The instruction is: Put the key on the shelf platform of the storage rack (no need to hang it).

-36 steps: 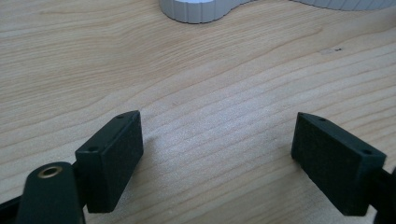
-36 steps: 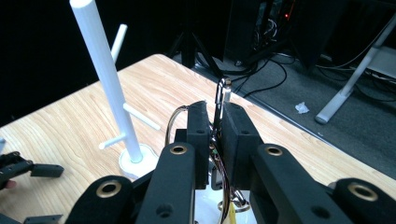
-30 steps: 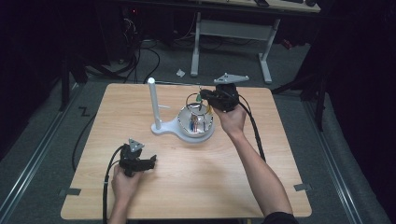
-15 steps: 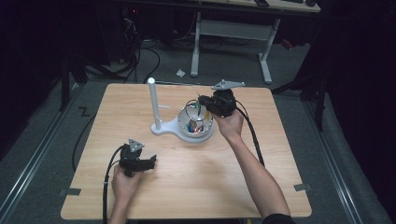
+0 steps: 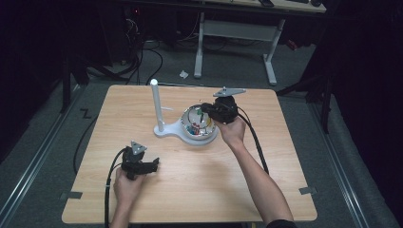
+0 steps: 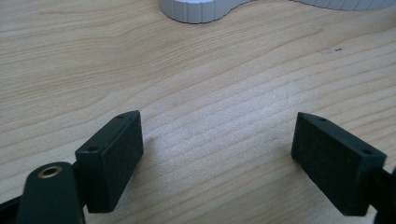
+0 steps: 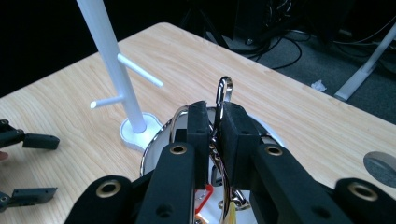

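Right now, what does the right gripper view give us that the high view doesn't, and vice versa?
Right gripper view: its jaws shut on a silver metal clip above the bowl, and two side pegs on the white post.
High view: both forearms, the whole table, the floor cables, and the right gripper at the bowl's far rim.
Both: post, bowl, and the open left gripper apart from them.

Lower part of thin silver metal clip (image 7: pixel 223 100) hidden between black pads of right gripper (image 7: pixel 215 128). Contents of shiny round metal bowl (image 5: pixel 207 133) too small to tell from above. White ribbed plastic base (image 6: pixel 196 10) cut off at top edge.
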`<action>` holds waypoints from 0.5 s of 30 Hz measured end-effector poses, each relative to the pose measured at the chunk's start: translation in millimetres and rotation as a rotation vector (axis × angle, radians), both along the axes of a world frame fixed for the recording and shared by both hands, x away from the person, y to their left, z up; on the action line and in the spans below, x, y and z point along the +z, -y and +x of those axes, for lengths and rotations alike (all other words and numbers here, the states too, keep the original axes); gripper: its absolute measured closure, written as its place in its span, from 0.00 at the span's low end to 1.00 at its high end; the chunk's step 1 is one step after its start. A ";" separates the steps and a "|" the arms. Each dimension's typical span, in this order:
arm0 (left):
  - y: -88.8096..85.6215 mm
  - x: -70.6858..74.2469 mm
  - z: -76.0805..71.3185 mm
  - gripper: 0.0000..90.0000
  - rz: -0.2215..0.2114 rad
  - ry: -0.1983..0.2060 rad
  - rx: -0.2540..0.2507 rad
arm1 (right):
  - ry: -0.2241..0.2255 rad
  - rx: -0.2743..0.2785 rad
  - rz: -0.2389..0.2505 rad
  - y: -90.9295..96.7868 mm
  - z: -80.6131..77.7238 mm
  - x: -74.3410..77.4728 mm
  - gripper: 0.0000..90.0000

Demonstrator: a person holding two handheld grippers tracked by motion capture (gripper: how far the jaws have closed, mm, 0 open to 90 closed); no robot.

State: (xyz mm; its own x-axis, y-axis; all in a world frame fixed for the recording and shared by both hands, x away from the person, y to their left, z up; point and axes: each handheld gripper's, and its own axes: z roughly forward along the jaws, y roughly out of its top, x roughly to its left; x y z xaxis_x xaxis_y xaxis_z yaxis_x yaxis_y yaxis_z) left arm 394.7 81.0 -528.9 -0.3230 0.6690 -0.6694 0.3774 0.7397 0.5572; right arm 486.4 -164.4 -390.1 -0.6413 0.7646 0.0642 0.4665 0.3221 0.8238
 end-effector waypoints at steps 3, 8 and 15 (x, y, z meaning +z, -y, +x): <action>0.3 0.2 0.0 0.19 -0.004 -0.001 0.001 | -0.010 0.002 -0.004 -0.5 0.1 -4.2 0.91; 0.3 0.2 0.0 0.19 -0.004 -0.001 0.002 | -0.023 0.007 -0.007 -0.5 -0.6 -11.0 0.91; 0.3 0.2 -0.1 0.19 -0.006 -0.002 0.000 | -0.056 0.007 -0.009 0.8 1.2 -19.7 0.91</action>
State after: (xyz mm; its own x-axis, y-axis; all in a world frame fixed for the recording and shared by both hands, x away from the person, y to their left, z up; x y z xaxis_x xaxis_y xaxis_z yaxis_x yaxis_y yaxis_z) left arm 394.6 80.7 -528.7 -0.3242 0.6650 -0.6728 0.3786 0.7430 0.5520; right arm 487.6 -165.1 -409.8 -0.6421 0.7609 0.0928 0.5095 0.3331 0.7934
